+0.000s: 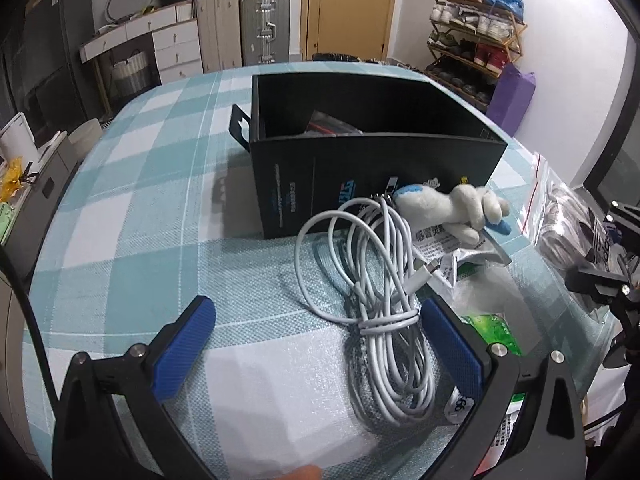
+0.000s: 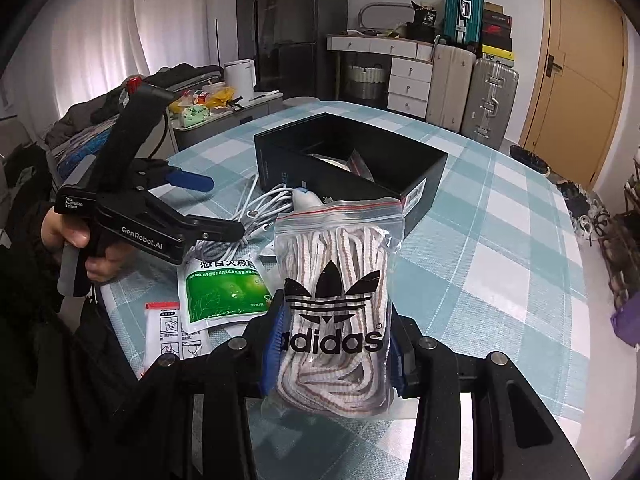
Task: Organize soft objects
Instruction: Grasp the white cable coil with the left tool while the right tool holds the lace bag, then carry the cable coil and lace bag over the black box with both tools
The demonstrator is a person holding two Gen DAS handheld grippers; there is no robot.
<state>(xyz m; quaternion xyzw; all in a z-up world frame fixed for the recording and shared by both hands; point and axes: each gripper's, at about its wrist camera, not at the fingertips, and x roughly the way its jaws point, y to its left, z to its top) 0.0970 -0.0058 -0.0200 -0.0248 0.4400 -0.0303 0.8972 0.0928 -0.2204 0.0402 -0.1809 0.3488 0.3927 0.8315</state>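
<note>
My right gripper [image 2: 334, 344] is shut on a clear zip bag [image 2: 336, 280] with a black Adidas logo, full of striped white cord, and holds it upright above the table. A black open box [image 2: 352, 168] stands behind it, with a few items inside. My left gripper [image 1: 320, 344] is open, its blue pads [image 1: 188, 344] on either side of a coiled white cable [image 1: 380, 300] on the checked tablecloth; the coil lies close to the right pad. A small white and blue plush toy [image 1: 452, 208] lies against the box's front wall.
A green medicine packet [image 2: 224, 288] and a white instruction packet [image 2: 168, 332] lie near the table's front edge. A person's hand [image 2: 76, 236] grips the left gripper's handle. Suitcases [image 2: 480, 92], drawers and a shoe rack [image 1: 476, 40] stand beyond the round table [image 2: 500, 208].
</note>
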